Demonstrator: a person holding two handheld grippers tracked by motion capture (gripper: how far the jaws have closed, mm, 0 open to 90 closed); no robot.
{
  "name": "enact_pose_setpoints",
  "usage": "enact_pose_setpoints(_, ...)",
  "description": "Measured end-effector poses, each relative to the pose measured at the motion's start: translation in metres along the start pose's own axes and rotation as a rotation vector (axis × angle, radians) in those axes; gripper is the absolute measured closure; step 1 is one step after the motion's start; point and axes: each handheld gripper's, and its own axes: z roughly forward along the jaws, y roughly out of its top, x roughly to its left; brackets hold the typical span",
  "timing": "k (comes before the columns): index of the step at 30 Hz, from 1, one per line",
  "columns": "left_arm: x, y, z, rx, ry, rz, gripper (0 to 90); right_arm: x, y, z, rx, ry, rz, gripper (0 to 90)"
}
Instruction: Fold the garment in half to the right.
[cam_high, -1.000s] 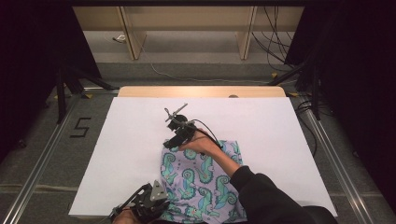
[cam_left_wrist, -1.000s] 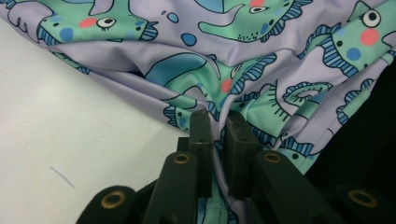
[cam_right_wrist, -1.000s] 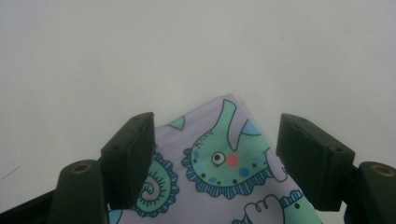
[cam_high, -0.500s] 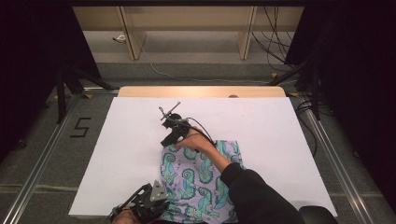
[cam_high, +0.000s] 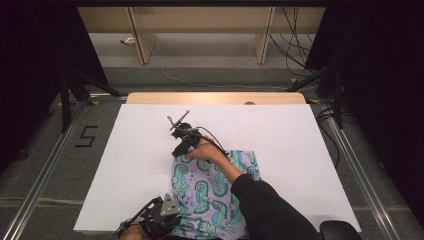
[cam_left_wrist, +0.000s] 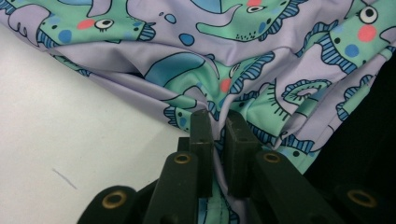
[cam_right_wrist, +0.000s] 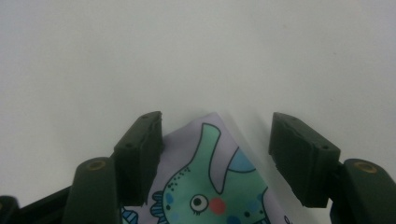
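Observation:
A lilac cloth (cam_high: 210, 185) printed with green seahorses lies bunched on the white table (cam_high: 280, 135), near the front. My left gripper (cam_high: 167, 220) is at the cloth's near left edge. In the left gripper view its jaws (cam_left_wrist: 218, 116) are shut on a gathered fold of the cloth (cam_left_wrist: 243, 60). My right gripper (cam_high: 177, 152) is at the far left corner. Its jaws (cam_right_wrist: 217, 123) stand open on either side of that corner of the cloth (cam_right_wrist: 210, 186) and have just been closing, the pads not touching it.
A dark sleeve (cam_high: 270, 210) lies across the cloth's right half. A wooden strip (cam_high: 215, 97) runs along the table's far edge. Metal rails flank the table, and a taped "5" (cam_high: 86, 136) marks the floor at left. Cables lie on the floor behind.
My right gripper has shifted a little left and lowered onto the cloth's far left corner. The left gripper has kept still with its hold on the cloth.

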Motion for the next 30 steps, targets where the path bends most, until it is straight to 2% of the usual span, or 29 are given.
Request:
enact_pose_setpoints(14,0.0003,-0.0003,-0.0002,0.000,-0.003,0.005,83.0,0.0038,0.0013,0.0060,0.011,-0.003,-0.026,52.5)
enact_pose_setpoints(21,0.0005,-0.0004,-0.0002,-0.001,-0.004,0.003,83.1,0.0073,0.0018,0.0059,0.015,0.004,-0.047,66.0)
enact_pose_setpoints(27,0.0002,-0.0001,-0.0009,-0.006,0.000,-0.001,83.5,0.0067,0.0020,0.0035,0.011,0.000,-0.065,81.4)
enact_pose_setpoints(30,-0.0004,0.0001,-0.0016,-0.017,0.005,0.002,83.8,0.0060,0.0019,0.0024,0.008,0.004,-0.077,85.5)
